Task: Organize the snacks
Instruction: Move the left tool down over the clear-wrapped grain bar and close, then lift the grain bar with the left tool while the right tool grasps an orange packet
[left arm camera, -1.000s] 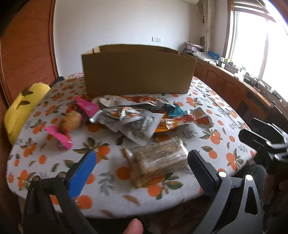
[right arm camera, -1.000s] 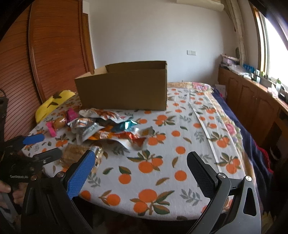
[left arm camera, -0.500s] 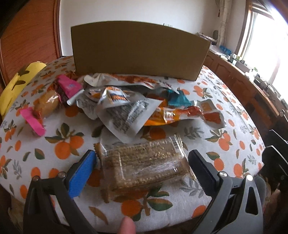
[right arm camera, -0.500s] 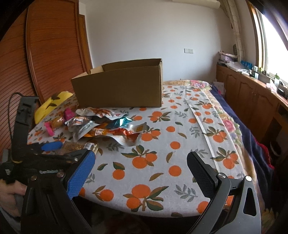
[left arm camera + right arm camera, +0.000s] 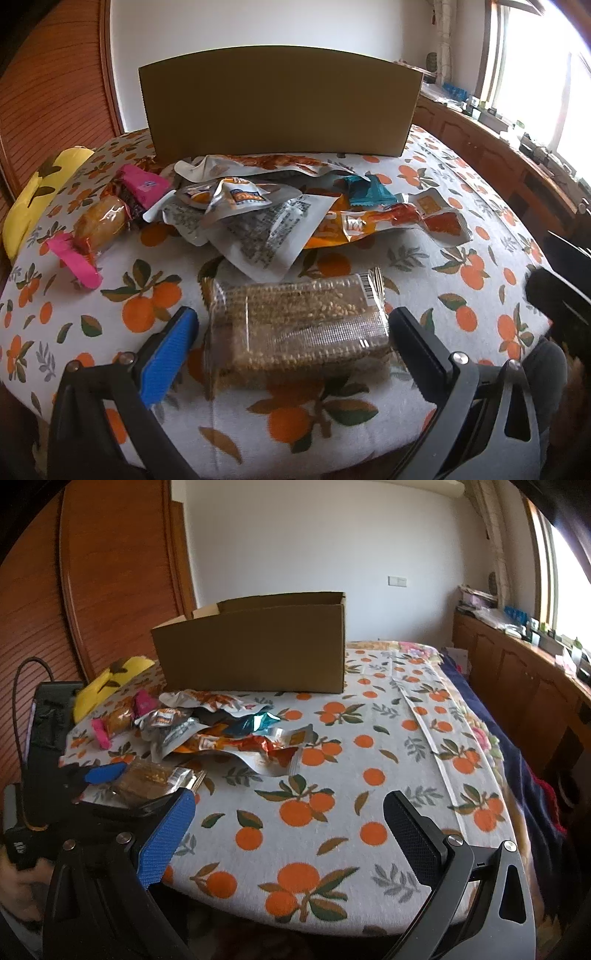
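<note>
While its jaws stand wide apart, the left gripper [image 5: 291, 332] straddles the sesame bar [image 5: 295, 328], a clear-wrapped brown block lying flat on the orange-print cloth [image 5: 147, 295] at the near edge of the counter. The blue pad sits just beside the bar's left end and the black pad just beside its right end; whether either touches the wrapper cannot be told. From the right wrist view the same left gripper [image 5: 140, 786] shows with the bar [image 5: 147, 781] between its fingers.

The right gripper [image 5: 288, 823] hangs well to the right of the bar over bare cloth, jaws wide apart and holding nothing.

Just beyond the bar lies the snack pile [image 5: 280, 214]: a silver pouch [image 5: 258, 229] with printed text reaches nearest the bar, an orange packet [image 5: 369, 225] spreads to the right behind it, and a teal wrapper [image 5: 369, 192] rests farther back. Left of the bar and apart from the pile, a pink-ended bun [image 5: 99, 225] lies on the cloth, with a pink packet [image 5: 144, 184] behind it.

Beyond the pile, farthest from the bar, stands the box [image 5: 280, 110], brown cardboard, open at the top in the right wrist view [image 5: 255, 646]. A yellow cushion [image 5: 37, 184] lies at the cloth's far left edge, well left of the bar.
</note>
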`<state>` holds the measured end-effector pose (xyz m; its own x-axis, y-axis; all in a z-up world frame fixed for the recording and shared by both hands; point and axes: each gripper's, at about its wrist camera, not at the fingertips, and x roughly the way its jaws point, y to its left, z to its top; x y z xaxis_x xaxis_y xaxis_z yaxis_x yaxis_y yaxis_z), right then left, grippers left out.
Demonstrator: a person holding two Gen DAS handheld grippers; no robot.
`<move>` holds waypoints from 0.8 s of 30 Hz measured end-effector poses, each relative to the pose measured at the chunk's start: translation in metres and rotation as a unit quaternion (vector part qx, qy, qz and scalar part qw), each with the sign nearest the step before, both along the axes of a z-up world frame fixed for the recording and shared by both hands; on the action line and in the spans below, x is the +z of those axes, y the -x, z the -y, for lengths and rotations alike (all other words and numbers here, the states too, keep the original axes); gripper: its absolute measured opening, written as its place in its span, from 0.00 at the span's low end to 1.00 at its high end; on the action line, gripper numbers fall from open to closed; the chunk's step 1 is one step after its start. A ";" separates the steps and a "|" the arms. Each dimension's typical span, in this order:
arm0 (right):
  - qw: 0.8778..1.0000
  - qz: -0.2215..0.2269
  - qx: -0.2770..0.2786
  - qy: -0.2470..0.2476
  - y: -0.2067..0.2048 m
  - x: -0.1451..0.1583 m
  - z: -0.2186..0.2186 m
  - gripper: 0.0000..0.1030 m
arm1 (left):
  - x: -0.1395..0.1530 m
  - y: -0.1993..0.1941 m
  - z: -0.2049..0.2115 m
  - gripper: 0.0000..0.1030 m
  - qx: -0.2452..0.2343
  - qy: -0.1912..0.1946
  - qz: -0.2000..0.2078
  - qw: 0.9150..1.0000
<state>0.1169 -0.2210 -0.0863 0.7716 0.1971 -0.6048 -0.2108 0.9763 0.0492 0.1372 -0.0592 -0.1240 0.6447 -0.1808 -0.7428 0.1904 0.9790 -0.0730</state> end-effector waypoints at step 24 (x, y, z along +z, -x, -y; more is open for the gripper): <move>0.986 -0.122 0.072 -0.091 -0.082 -0.029 0.000 0.11 | 0.011 0.023 -0.042 0.78 -0.016 0.081 0.015 0.996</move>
